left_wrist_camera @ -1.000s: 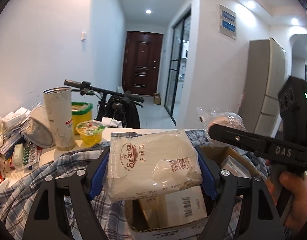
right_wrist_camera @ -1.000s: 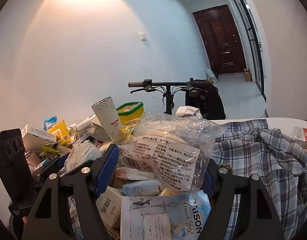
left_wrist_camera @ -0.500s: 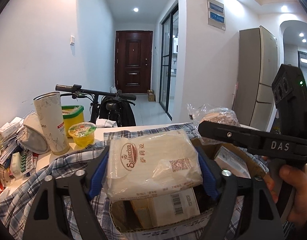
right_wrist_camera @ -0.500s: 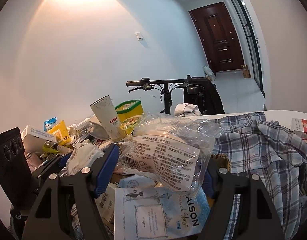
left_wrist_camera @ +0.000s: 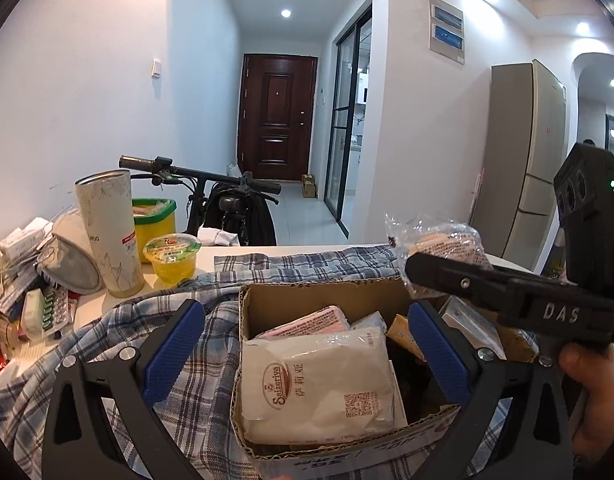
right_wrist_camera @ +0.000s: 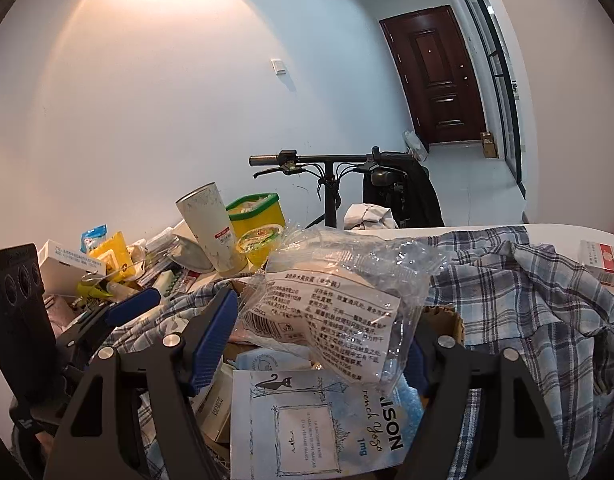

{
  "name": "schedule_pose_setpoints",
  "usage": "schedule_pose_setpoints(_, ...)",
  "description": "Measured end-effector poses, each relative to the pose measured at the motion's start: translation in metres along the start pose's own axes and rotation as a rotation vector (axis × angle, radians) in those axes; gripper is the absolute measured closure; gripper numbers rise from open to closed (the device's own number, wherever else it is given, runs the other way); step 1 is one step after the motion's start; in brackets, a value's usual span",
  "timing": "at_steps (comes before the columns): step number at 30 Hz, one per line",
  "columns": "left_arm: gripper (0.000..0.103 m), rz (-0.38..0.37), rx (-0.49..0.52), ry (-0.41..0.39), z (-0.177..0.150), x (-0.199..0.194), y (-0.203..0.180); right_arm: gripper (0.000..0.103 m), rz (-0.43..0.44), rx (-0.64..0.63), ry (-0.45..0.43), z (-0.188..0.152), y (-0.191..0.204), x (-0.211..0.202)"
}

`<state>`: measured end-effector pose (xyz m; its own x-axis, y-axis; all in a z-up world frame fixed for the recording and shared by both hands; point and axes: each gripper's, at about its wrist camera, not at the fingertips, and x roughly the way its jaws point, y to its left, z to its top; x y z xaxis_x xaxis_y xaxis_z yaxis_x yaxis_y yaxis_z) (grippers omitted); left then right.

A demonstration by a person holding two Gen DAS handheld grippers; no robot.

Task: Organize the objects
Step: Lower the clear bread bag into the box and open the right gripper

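White tabletop (left_wrist_camera: 243, 254) draped with a plaid shirt (left_wrist_camera: 203, 364) carrying an open cardboard box (left_wrist_camera: 307, 296). Left tool (left_wrist_camera: 307, 354), jaws just spread wide, released above a white wipes pack (left_wrist_camera: 319, 384) lying inside the box. Right tool (right_wrist_camera: 319, 344) clenched on a clear bagged item (right_wrist_camera: 347, 300) over the box's far-right corner.

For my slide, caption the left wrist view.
Open left gripper above white Saizeriya napkin pack lying in brown cardboard box.

Place: a home, the hallway end of a flat.
Entrance: a dark wooden front door (left_wrist_camera: 278, 116) closes the corridor.
Parked inside: a bicycle (left_wrist_camera: 211, 192) against the wall.
Appliance: a tall fridge (left_wrist_camera: 527, 152).
Table: cluttered with a plaid shirt (right_wrist_camera: 527, 300) and packets.
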<state>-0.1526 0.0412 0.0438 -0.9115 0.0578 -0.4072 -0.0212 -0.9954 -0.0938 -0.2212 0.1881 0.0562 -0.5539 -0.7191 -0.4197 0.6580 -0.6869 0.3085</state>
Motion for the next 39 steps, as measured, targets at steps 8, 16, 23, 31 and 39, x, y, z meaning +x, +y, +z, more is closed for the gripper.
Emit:
schedule_pose_setpoints(8, 0.000, 0.000, 0.004, -0.010, 0.002, -0.003, 0.001, 0.000, -0.008, -0.016, 0.014, -0.002, 0.007, 0.005)
schedule_pose_setpoints(16, 0.000, 0.005, -0.002, -0.008, 0.002, -0.003, 0.003, 0.000, -0.030, 0.047, -0.029, -0.001, -0.007, -0.007)
schedule_pose_setpoints(23, 0.000, 0.000, 0.018, -0.026, 0.003, -0.008, 0.002, 0.000, -0.072, 0.009, -0.076, 0.006, 0.000, -0.030)
schedule_pose_setpoints(31, 0.000, 0.003, 0.045, -0.082, 0.006, -0.023, -0.002, 0.000, 0.068, -0.055, -0.263, 0.022, 0.042, -0.113)
schedule_pose_setpoints(39, 0.000, 0.061, 0.081, -0.014, 0.003, -0.012, -0.011, 0.000, -0.031, -0.233, -0.303, -0.010, 0.101, -0.187)
